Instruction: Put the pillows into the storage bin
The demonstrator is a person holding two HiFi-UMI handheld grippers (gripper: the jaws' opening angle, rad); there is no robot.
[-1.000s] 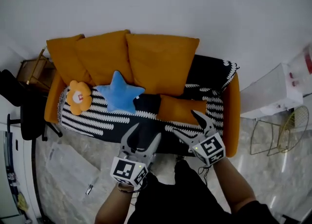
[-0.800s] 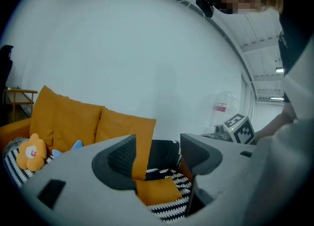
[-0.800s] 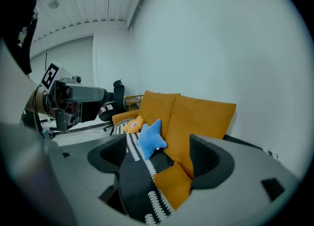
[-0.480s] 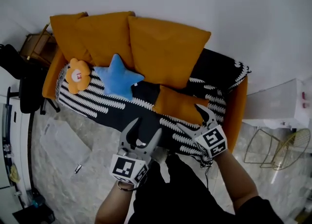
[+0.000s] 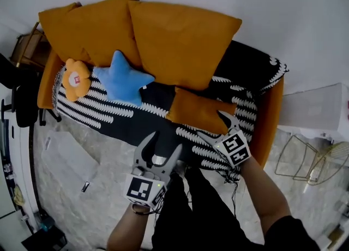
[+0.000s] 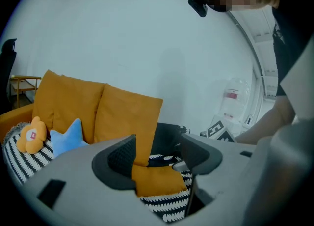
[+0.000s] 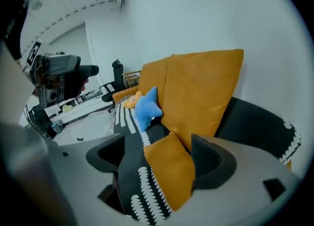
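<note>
Both grippers have come lower and closer to the sofa than 1 second earlier, and the right gripper is now at the near edge of the small orange pillow. Its jaws have just been opening and stand wide. The pillow shows between them in the right gripper view, with the pads off it. The left gripper hovers at the seat's front edge, jaws also wide apart and gripping nothing. The small pillow lies flat on the black-and-white striped throw, right of centre. A blue star pillow and an orange flower pillow sit at the foot of the 3 big orange back cushions, toward the left end. Grey marbled floor lies in front.
</note>
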